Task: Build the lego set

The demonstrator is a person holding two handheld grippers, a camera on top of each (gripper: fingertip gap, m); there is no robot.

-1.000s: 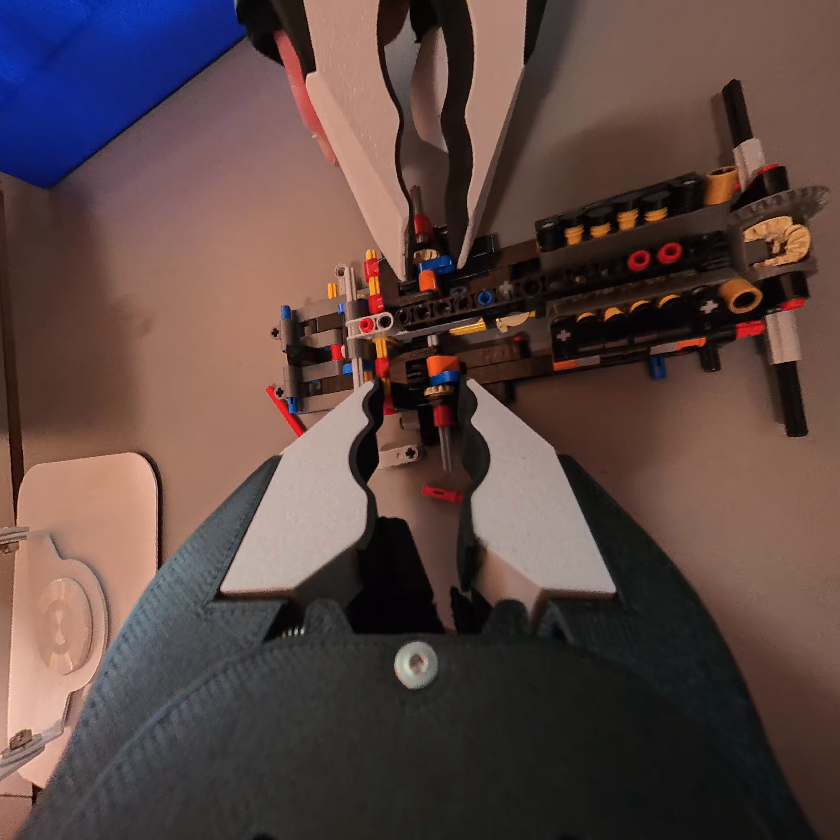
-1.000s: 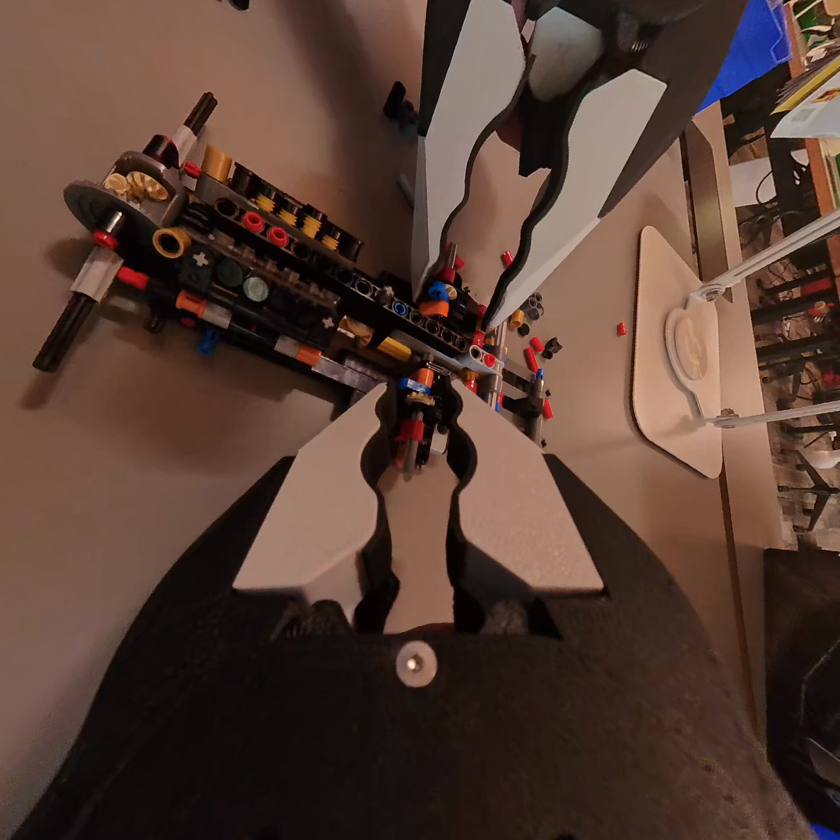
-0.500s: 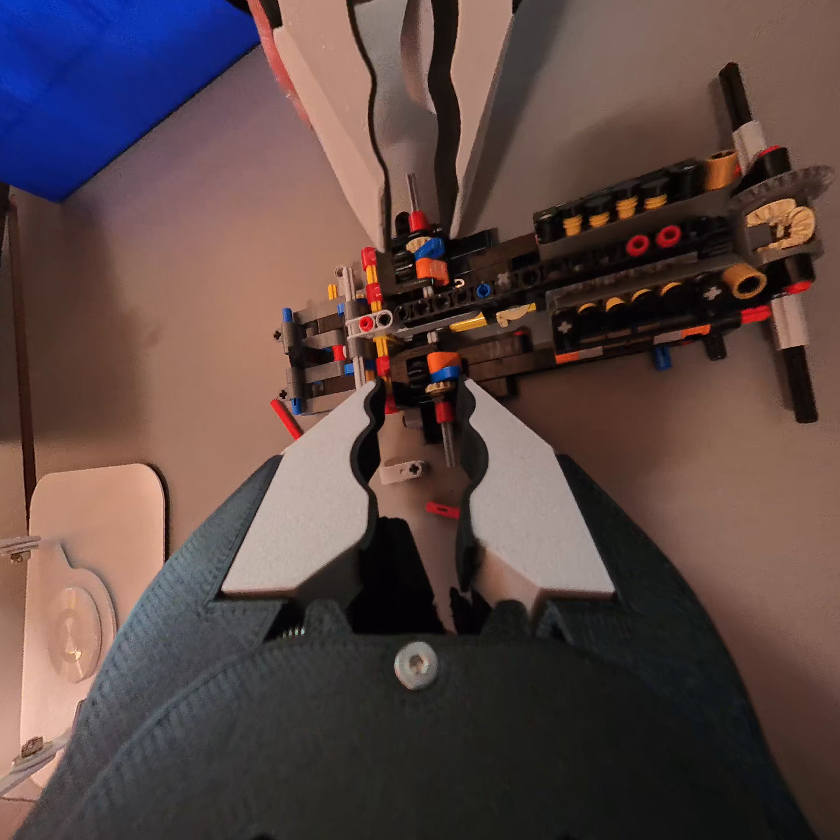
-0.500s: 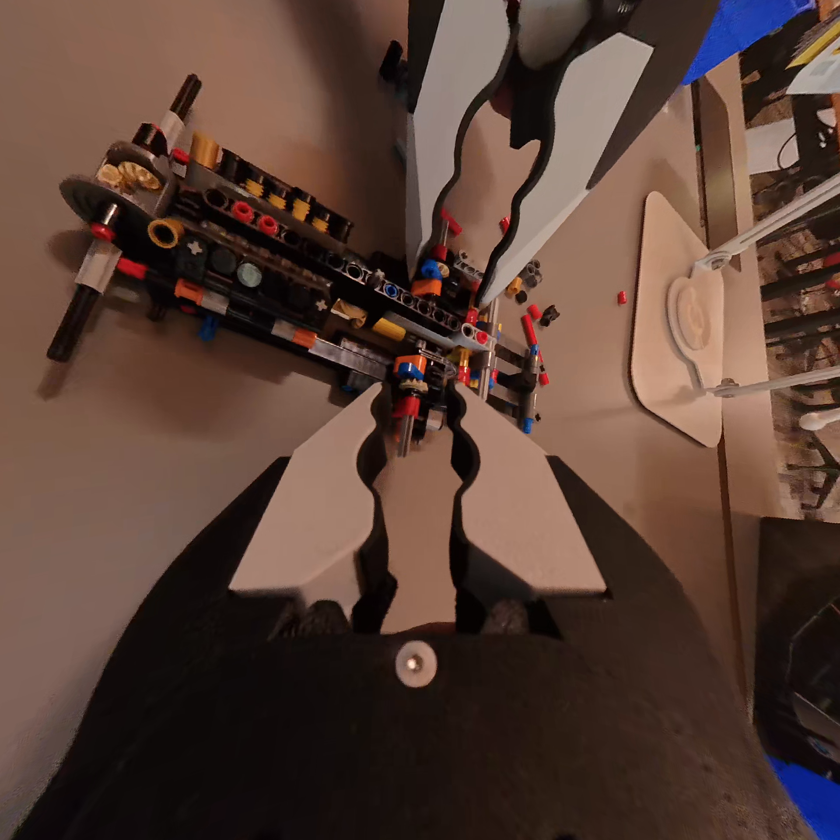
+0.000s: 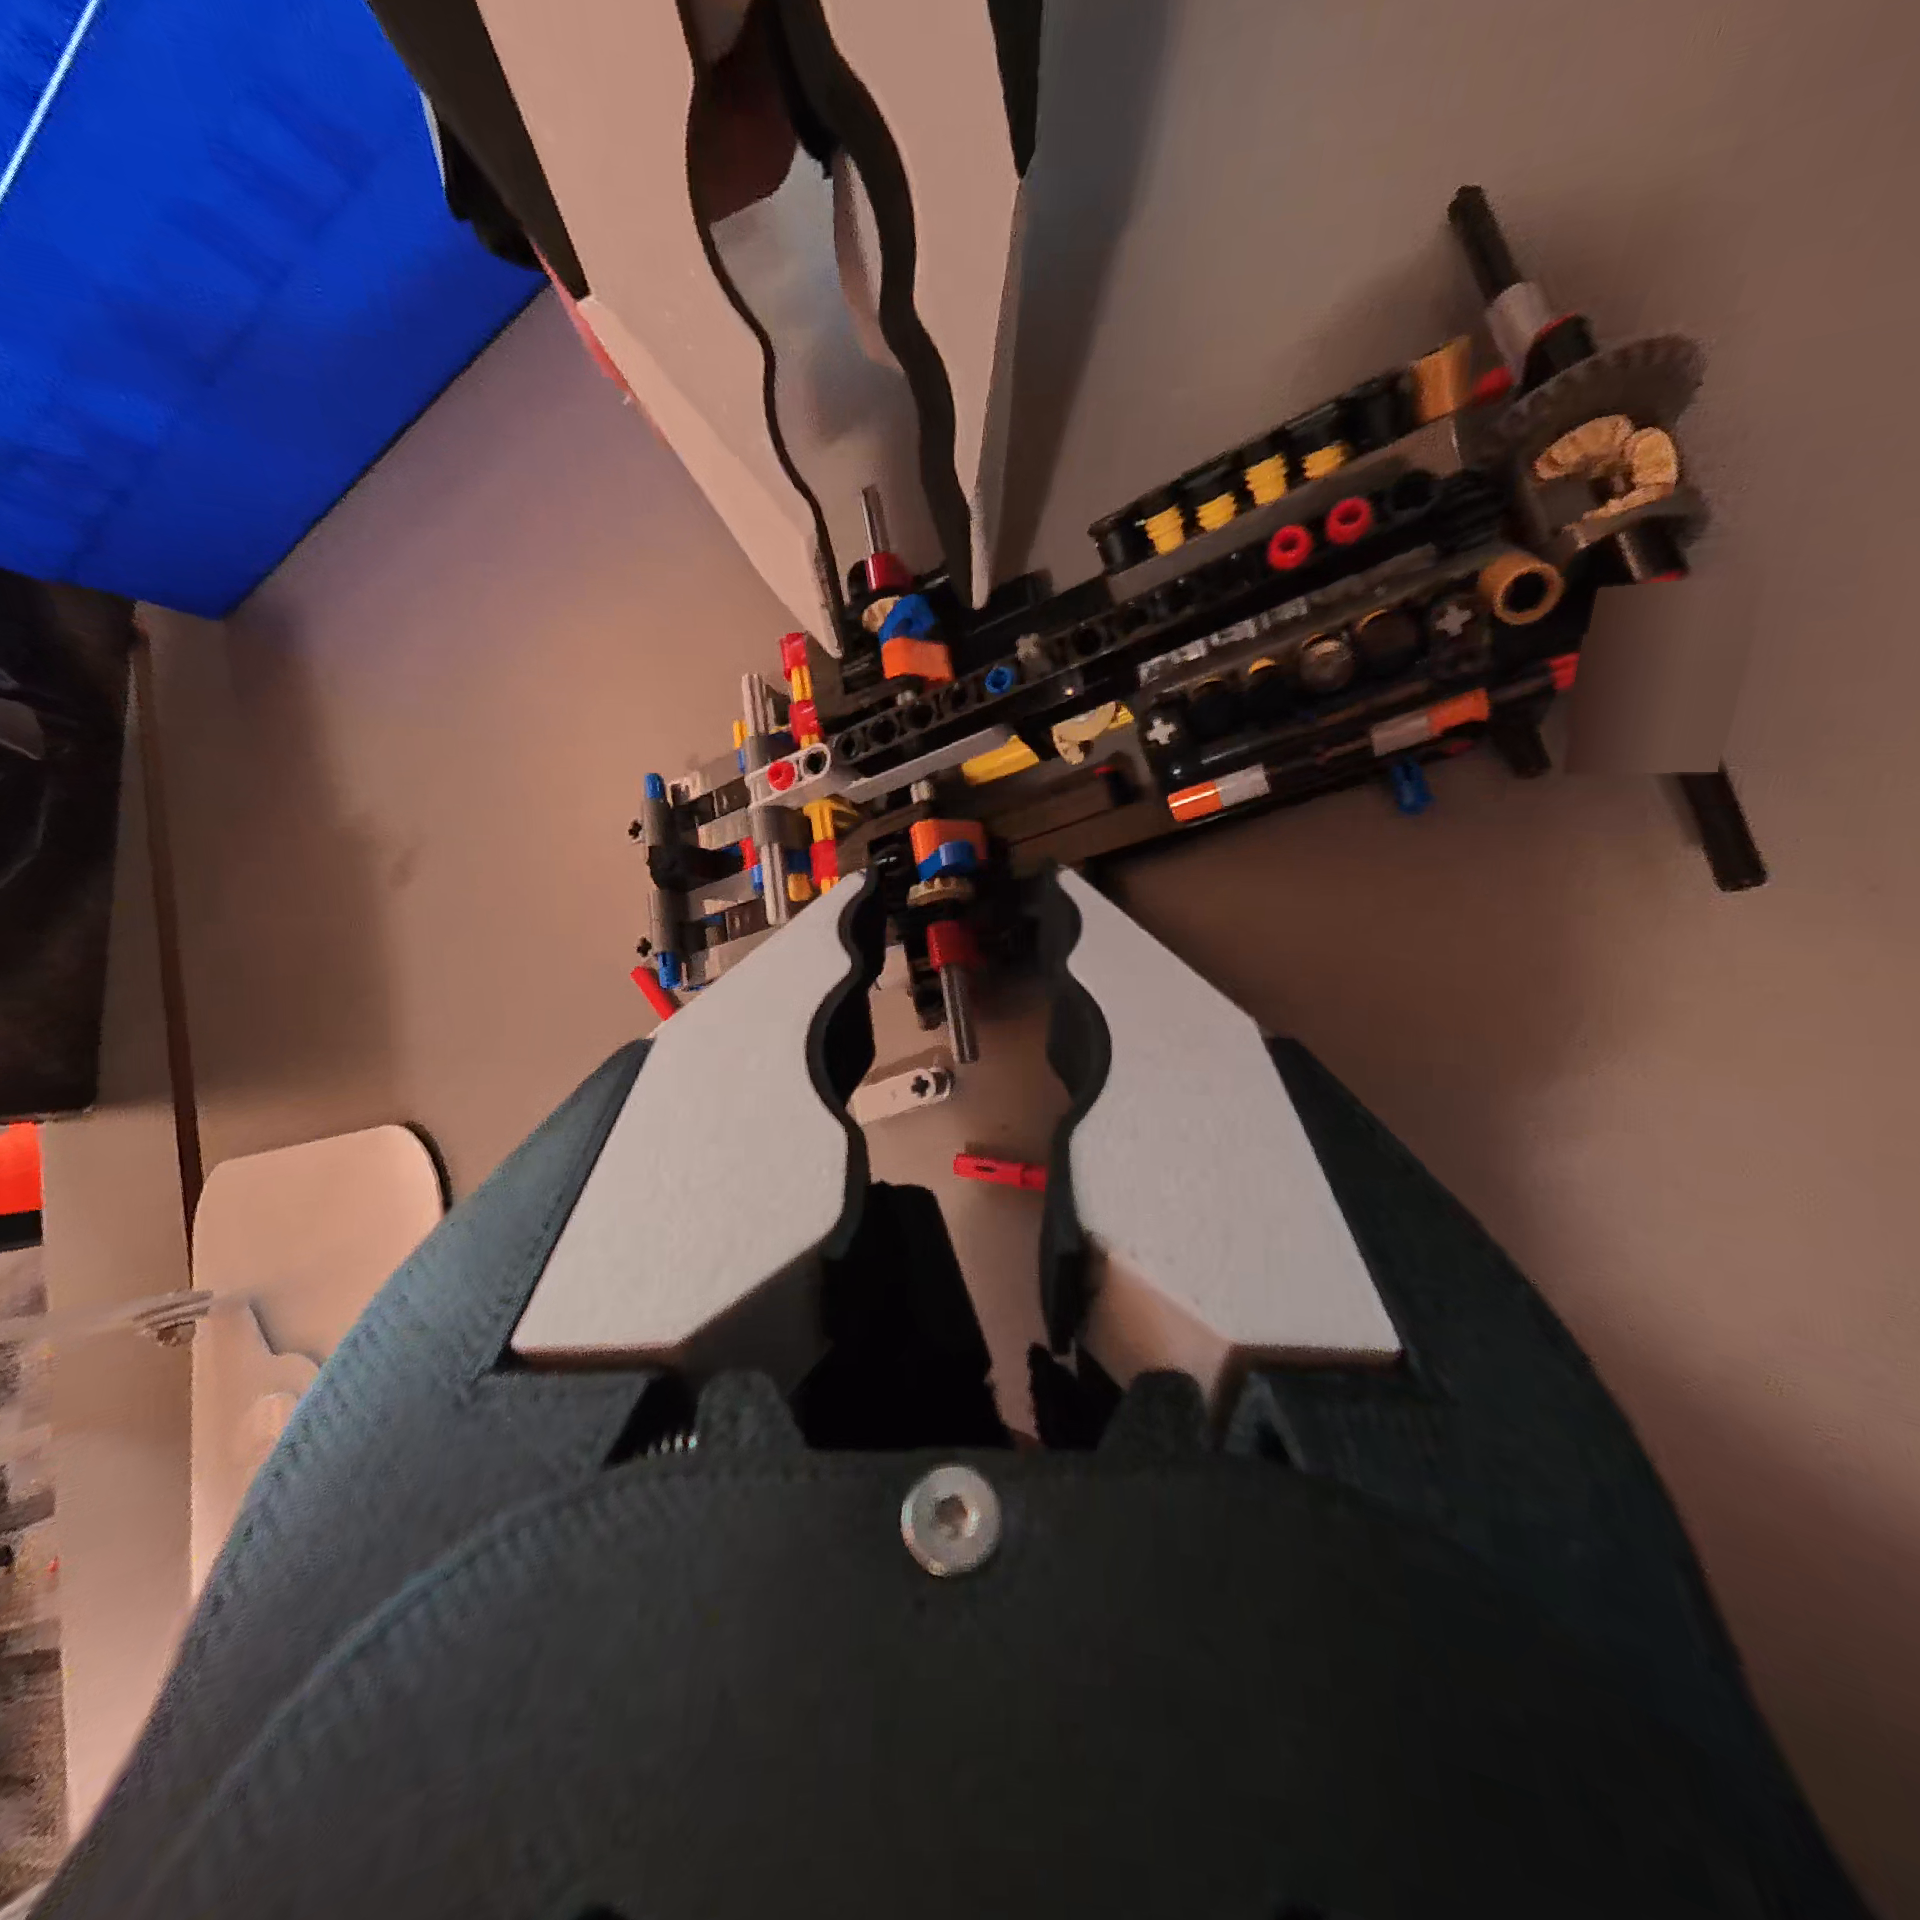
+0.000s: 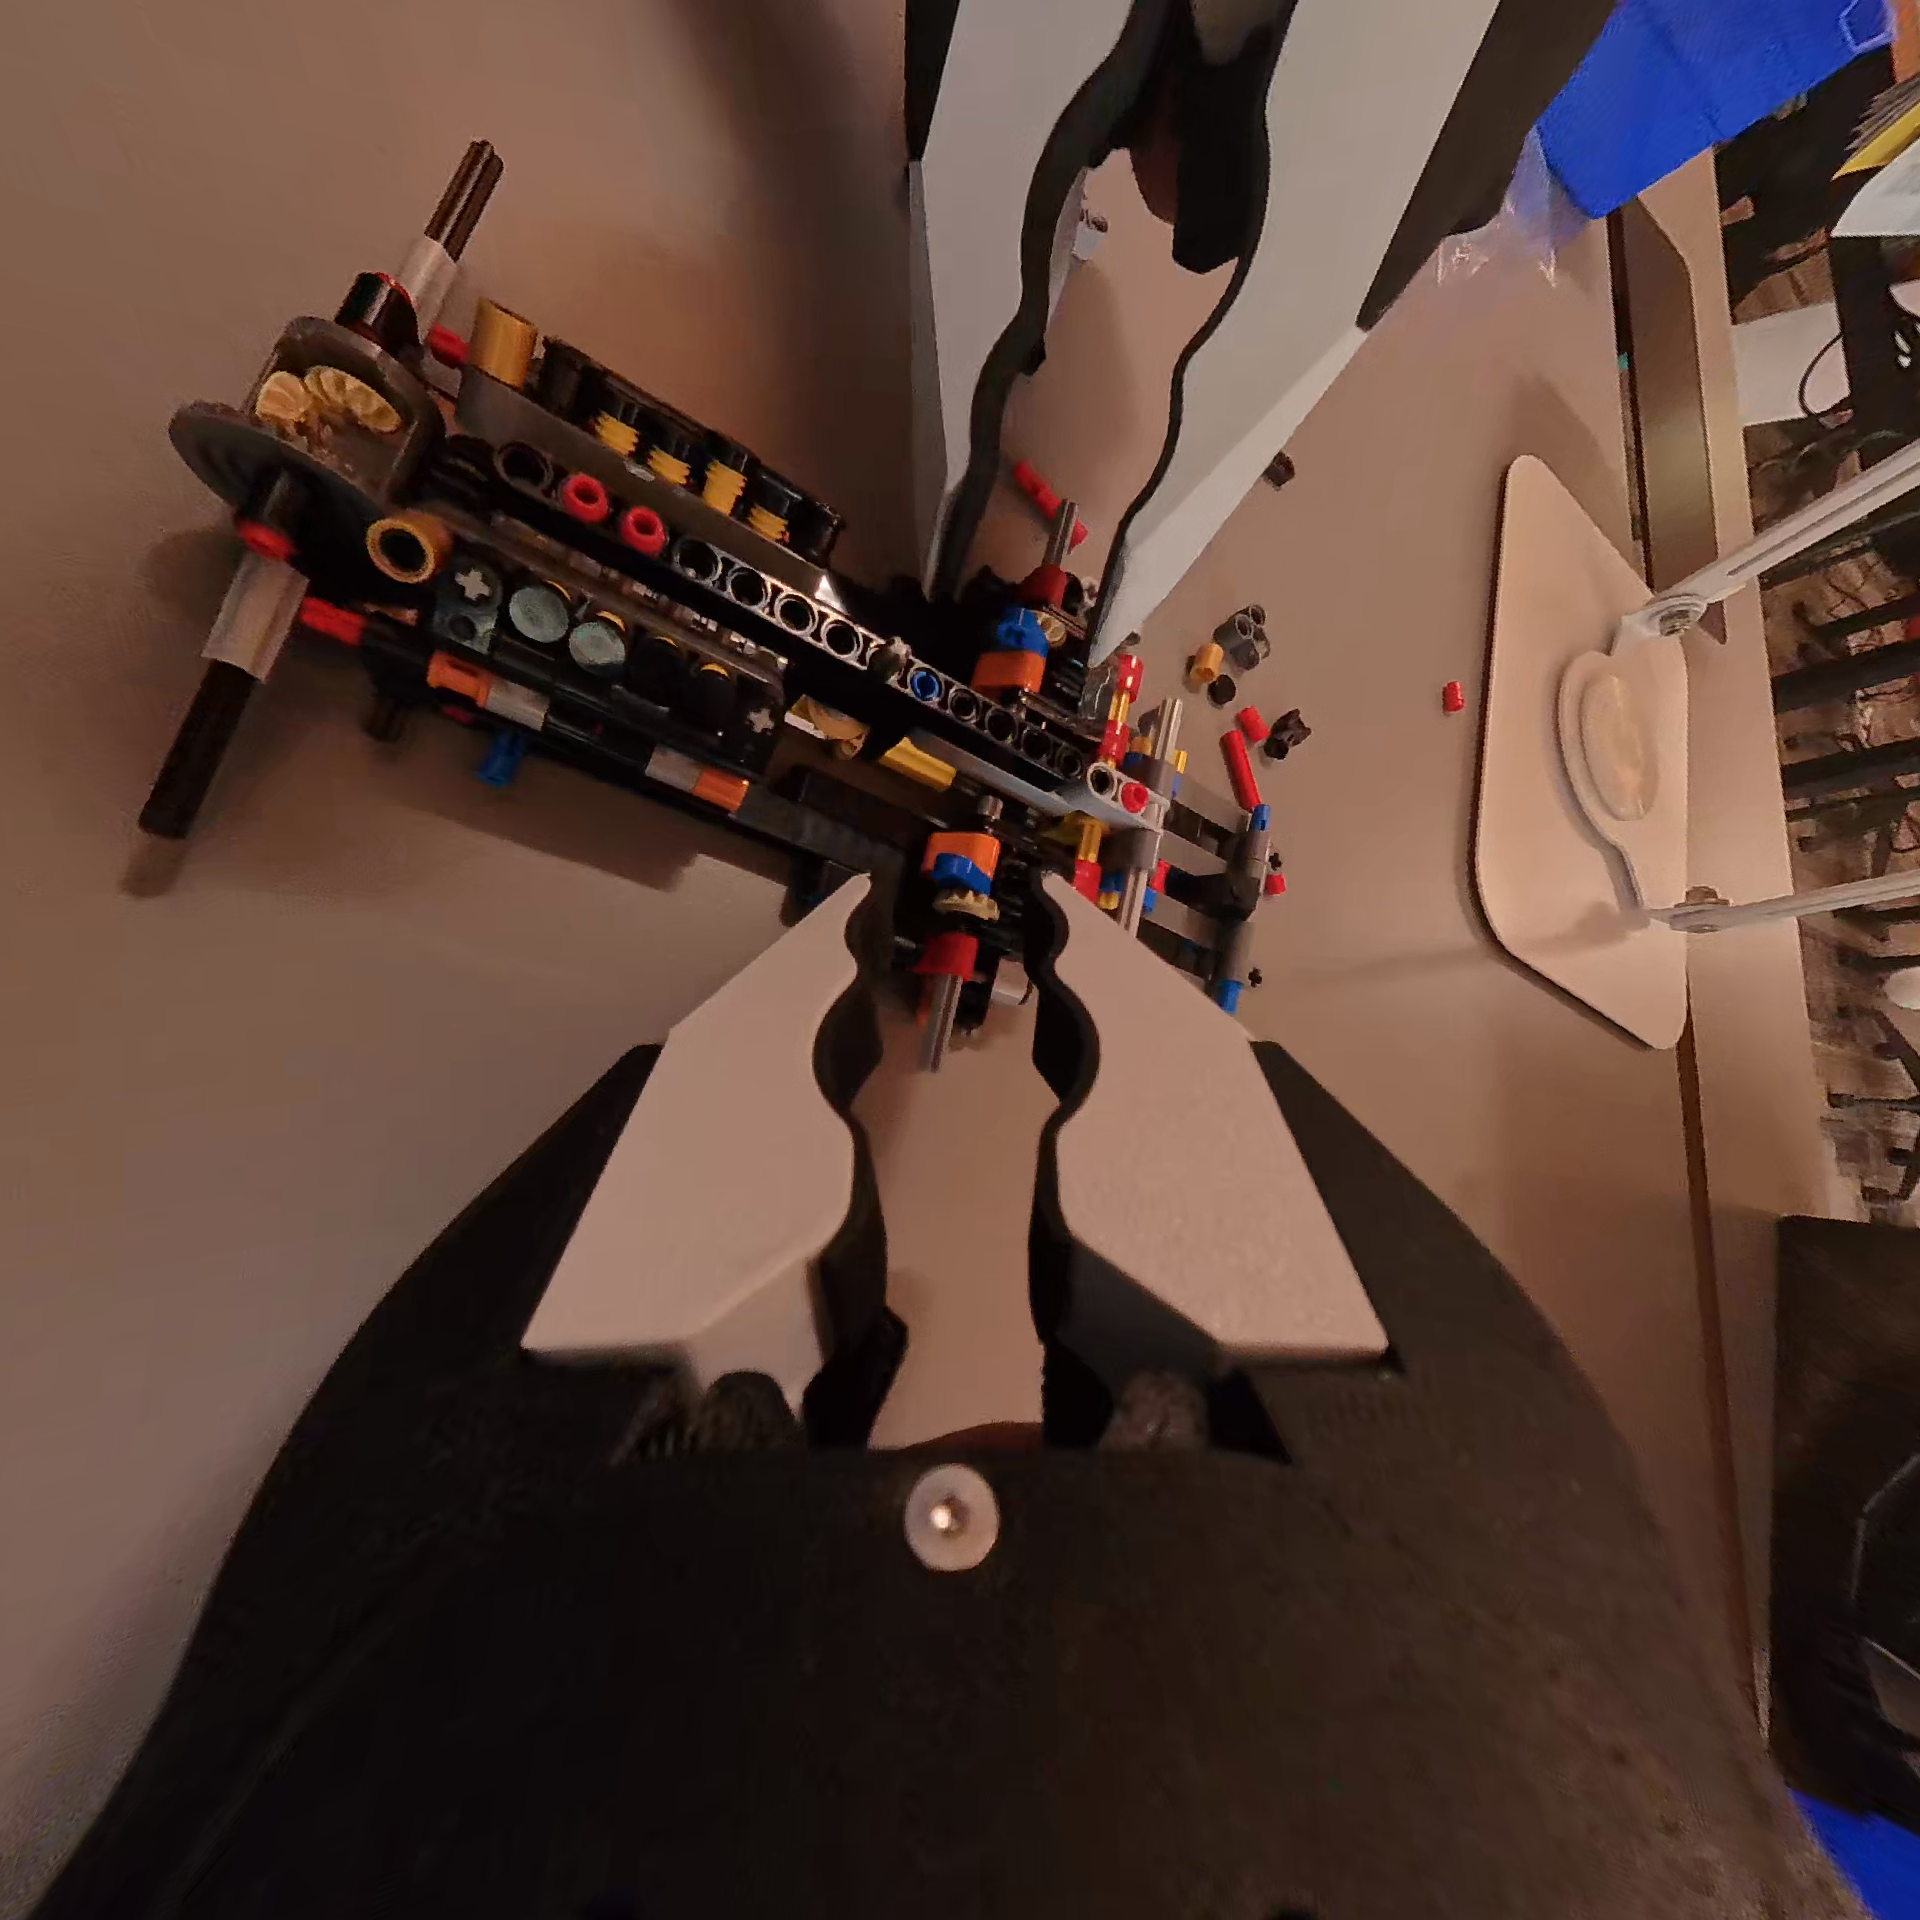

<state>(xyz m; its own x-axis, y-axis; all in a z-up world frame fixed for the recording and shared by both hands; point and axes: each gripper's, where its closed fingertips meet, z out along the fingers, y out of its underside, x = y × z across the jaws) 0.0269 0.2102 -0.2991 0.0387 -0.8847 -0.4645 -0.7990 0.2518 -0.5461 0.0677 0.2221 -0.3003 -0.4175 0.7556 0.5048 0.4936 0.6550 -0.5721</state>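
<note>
The long black and grey Lego model lies across the tan table, with a gear wheel at one end and a grey frame at the other. My left gripper is closed on the model's near side, around the axle stub with orange, blue and red bushes. My right gripper grips the opposite side around the matching stub. Each gripper shows at the top of the other's view: the right one and the left one. The model also shows in the right wrist view.
A red pin and a small white piece lie on the table under my left gripper. Several loose pieces lie beside the model's frame end. A white stand base sits near the table edge. A blue bin is at the far side. One gripper's finger ends stand about 5 centimeters off the other's. From either gripper's tips it is about 10 centimeters to the gear wheel. It is also in sight in the right wrist view.
Both grippers keep their hold. The model has tilted in both views, its gear end swinging upward. The table and loose pieces have shifted a little under the grippers.
</note>
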